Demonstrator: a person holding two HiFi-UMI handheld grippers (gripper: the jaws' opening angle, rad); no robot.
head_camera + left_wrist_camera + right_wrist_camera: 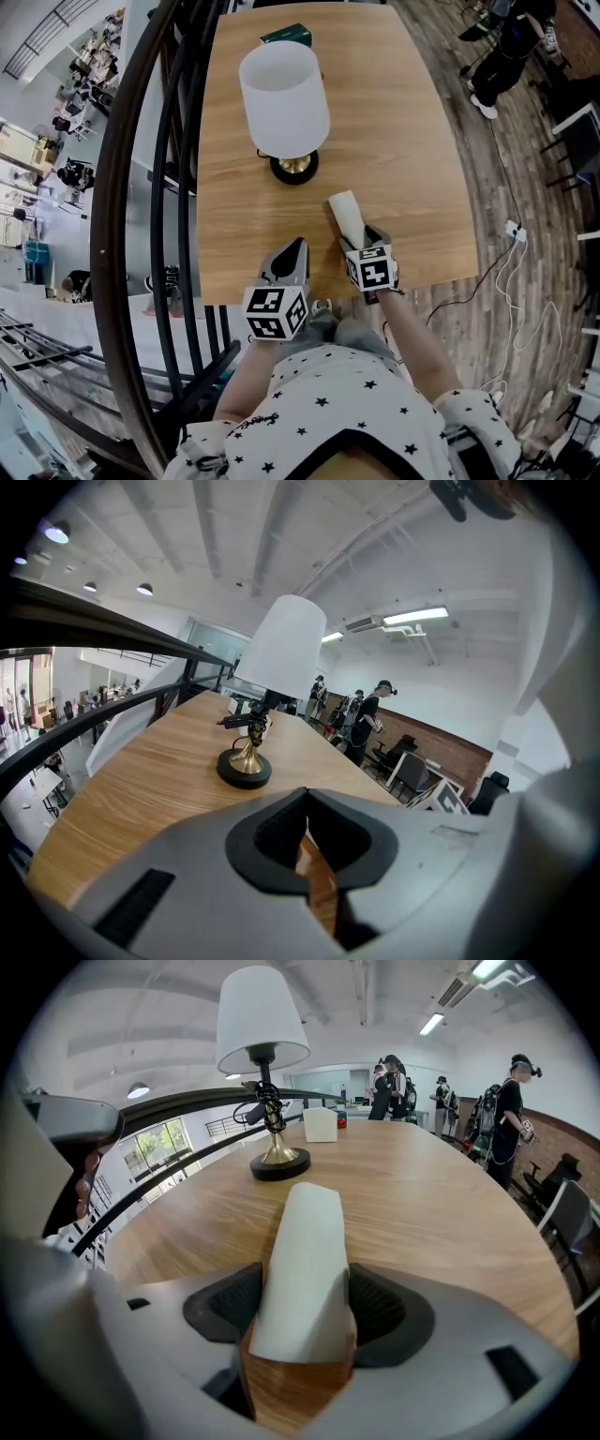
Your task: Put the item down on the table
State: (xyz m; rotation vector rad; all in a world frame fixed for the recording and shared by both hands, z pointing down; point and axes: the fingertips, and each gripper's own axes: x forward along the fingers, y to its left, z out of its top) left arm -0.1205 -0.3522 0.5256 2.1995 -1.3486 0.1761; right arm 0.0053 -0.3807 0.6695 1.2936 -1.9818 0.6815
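Clamping a white tube [305,1241], the right tool [302,1309] hid its near end; the left tool [306,834] sat closed, empty.

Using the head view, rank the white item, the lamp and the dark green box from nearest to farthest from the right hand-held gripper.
1. white item: clamped in the right hand-held gripper, pointing forward over the table.
2. lamp: mid-table, ahead and to the left.
3. dark green box: at the table's far edge, beyond the lamp.
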